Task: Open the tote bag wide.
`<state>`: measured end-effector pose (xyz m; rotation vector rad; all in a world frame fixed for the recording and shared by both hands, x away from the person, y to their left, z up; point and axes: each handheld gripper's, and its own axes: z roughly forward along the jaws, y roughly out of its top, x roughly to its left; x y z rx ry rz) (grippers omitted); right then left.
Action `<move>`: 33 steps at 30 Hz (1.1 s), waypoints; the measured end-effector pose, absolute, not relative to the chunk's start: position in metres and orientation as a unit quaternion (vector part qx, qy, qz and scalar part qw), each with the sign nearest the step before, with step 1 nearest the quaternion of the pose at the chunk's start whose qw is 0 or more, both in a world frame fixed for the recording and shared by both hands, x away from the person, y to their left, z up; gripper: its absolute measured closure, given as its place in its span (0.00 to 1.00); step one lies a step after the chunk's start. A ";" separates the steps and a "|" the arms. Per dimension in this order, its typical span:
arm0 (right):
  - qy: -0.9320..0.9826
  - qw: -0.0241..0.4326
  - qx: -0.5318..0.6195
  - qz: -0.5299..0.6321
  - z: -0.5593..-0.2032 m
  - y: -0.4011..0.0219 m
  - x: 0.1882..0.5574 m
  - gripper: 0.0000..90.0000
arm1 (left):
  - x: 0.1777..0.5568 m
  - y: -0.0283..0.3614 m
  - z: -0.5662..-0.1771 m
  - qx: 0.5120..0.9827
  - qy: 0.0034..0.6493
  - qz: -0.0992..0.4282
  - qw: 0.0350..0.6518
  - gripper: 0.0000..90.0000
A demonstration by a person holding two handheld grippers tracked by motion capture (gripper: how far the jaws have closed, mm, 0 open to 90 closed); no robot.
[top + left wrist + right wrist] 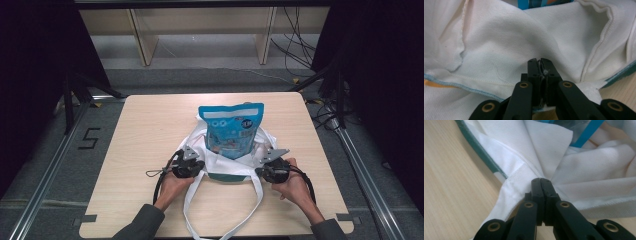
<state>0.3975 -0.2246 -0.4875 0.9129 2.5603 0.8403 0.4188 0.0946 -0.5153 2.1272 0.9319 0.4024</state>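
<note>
A white cloth tote bag [227, 165] with teal trim lies at the middle of the table, its mouth toward the person. A blue snack pouch [231, 129] stands upright in the bag's opening. My left gripper [192, 161] is shut on the bag's rim at its left side; in the left gripper view the jaws pinch white fabric [499, 47], gripper [541, 61]. My right gripper [269, 162] is shut on the rim at the right side; its jaws clamp a fold of cloth [586, 177], gripper [541, 180]. The bag's two white straps [192, 205] trail toward the table's front edge.
The wooden table [145, 135] has bare surface on both sides of the bag and behind it. Pale wooden shelving [200, 30] stands on the floor beyond the table. Cables [300, 50] lie at the back right.
</note>
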 end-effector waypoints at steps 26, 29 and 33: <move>0.864 0.164 0.344 0.328 -0.492 -0.224 0.425 0.97 | 0.452 0.096 -0.520 0.806 0.400 0.179 0.399 0.95; 0.857 0.173 0.346 0.340 -0.489 -0.224 0.425 0.96 | 0.452 0.100 -0.516 0.811 0.391 0.184 0.395 0.92; 0.849 0.184 0.335 0.365 -0.471 -0.230 0.422 0.95 | 0.449 0.100 -0.509 0.798 0.400 0.181 0.414 0.90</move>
